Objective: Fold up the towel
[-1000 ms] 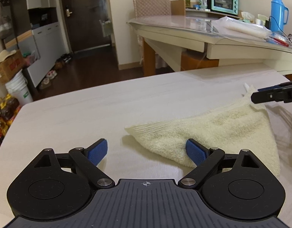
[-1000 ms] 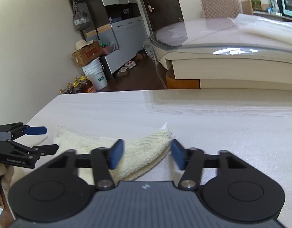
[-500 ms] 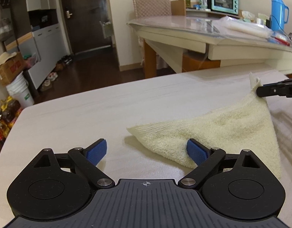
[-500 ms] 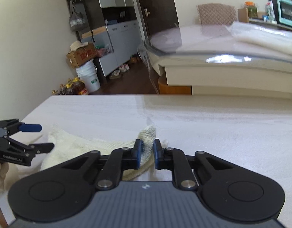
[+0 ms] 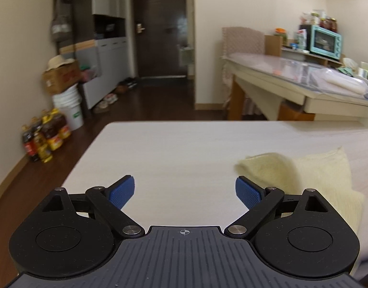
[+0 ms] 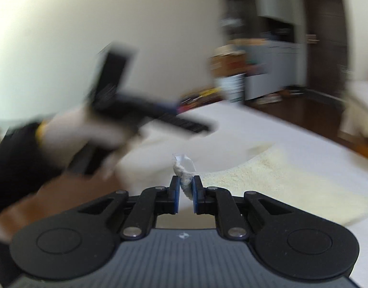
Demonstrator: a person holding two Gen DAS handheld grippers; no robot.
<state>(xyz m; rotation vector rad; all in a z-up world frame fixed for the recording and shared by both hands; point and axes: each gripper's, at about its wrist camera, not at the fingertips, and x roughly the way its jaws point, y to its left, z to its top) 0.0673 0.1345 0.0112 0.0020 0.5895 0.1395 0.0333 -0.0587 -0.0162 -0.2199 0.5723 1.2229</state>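
Cream towel (image 6: 267, 182) corner newly lifted, folding

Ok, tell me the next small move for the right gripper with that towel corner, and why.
Probably carry the corner on across and lower it onto the far part of the towel. The right gripper is shut on a corner lifted off the table, while the left gripper is open beside the towel, holding nothing.
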